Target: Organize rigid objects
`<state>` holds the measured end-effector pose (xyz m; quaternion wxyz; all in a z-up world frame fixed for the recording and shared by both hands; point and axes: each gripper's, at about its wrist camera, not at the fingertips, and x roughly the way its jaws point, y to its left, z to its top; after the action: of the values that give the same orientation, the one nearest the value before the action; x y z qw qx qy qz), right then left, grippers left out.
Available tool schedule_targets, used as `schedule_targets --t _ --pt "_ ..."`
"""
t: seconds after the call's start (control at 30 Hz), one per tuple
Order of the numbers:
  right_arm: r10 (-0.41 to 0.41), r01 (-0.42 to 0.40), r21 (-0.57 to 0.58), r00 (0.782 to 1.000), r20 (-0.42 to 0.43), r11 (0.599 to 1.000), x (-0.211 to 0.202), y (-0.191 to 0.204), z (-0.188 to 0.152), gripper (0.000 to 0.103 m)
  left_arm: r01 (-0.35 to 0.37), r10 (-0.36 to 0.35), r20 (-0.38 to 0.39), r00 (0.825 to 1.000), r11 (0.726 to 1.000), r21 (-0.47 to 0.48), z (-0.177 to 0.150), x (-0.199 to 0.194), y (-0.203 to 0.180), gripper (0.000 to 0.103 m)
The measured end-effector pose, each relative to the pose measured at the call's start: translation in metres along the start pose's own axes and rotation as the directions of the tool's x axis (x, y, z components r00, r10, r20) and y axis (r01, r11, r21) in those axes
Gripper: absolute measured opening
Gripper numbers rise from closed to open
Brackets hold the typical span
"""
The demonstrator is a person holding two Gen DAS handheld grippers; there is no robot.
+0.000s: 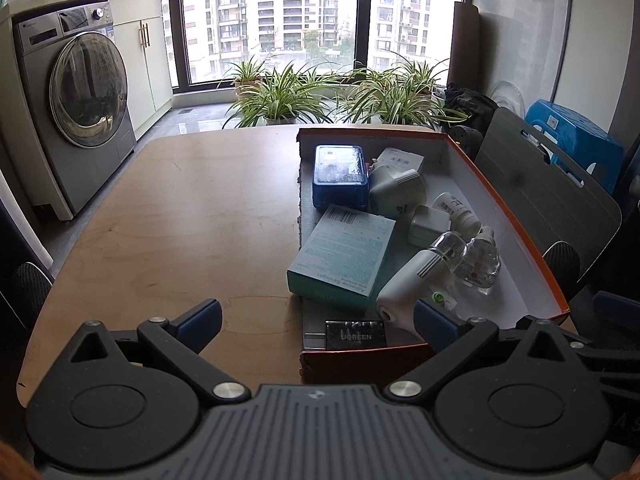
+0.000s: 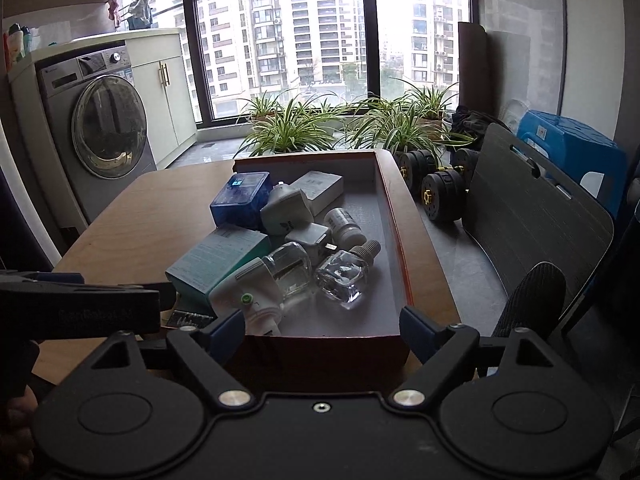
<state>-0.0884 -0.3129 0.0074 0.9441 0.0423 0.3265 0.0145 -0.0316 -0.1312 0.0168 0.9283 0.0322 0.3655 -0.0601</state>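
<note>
An orange-rimmed cardboard box on the wooden table holds a blue case, a teal bandage box, white plugs, a white charger cube, a pill bottle, clear glass bottles, a white diffuser and a black UGREEN charger. My left gripper is open and empty at the box's near edge. My right gripper is open and empty, straddling the near wall.
A washing machine and cabinets stand at the left. Potted plants line the window. A dark folded board, dumbbell weights and a blue stool are at the right. The left gripper's body shows in the right wrist view.
</note>
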Motion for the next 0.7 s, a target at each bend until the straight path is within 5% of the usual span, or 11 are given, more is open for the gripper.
schedule_targets --t 0.7 --pt "0.020 -0.019 0.028 1.000 -0.023 0.999 0.0056 -0.0073 0.0036 0.099 0.041 -0.041 -0.015 0.999 0.999 0.008 0.0019 0.0075 -0.0040 0.103"
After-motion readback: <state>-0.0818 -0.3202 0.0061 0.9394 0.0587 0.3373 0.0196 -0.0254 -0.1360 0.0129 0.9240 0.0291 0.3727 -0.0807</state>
